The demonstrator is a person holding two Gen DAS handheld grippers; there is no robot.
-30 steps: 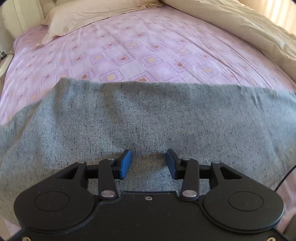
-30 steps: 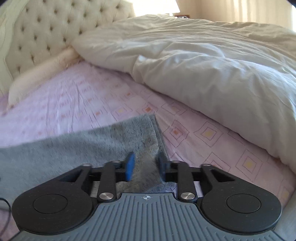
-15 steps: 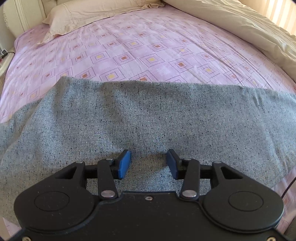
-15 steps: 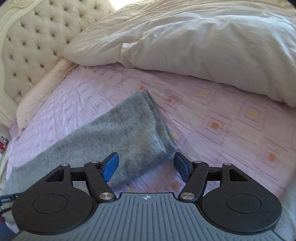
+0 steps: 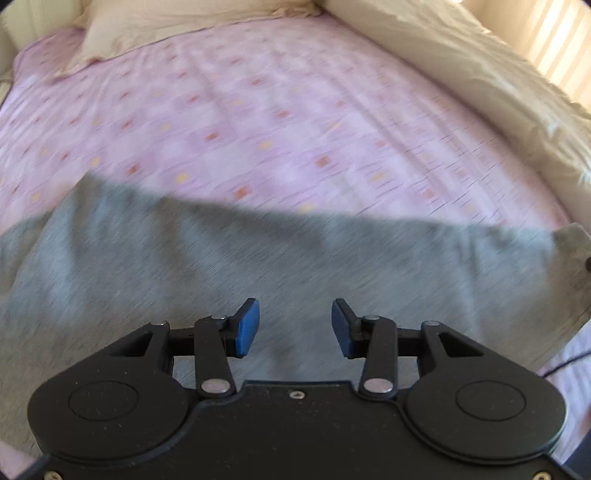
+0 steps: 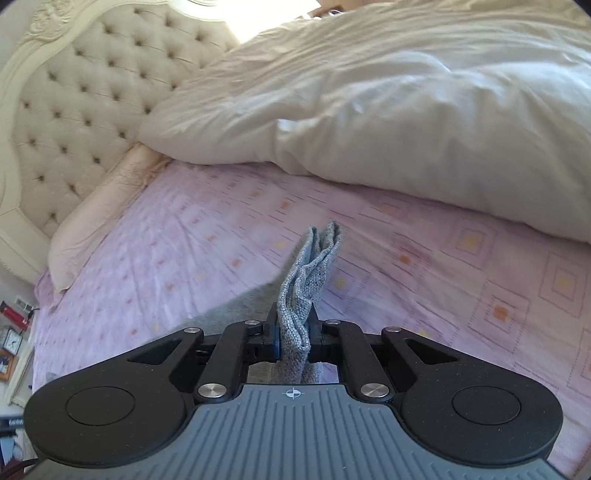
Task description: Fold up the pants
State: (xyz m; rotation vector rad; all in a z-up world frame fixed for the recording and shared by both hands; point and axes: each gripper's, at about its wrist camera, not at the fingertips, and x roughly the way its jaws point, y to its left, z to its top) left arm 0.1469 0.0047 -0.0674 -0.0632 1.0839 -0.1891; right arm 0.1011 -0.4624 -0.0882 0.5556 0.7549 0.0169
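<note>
Grey pants (image 5: pixel 280 258) lie spread across the pink patterned bed sheet (image 5: pixel 280 122), filling the lower half of the left wrist view. My left gripper (image 5: pixel 294 328) is open with its blue pads just above the grey fabric, holding nothing. My right gripper (image 6: pixel 293 334) is shut on a bunched end of the pants (image 6: pixel 310 273), which sticks up past the fingertips, lifted off the sheet.
A cream duvet (image 6: pixel 406 96) is heaped along the far right side of the bed. A cream pillow (image 5: pixel 177 26) lies at the head, beside the tufted headboard (image 6: pixel 74 96). A nightstand with small items (image 6: pixel 11 332) stands at the left.
My right gripper was open over the pants end half a second ago; now it has closed on that end and raised it. My left gripper stays open and has shifted slightly.
</note>
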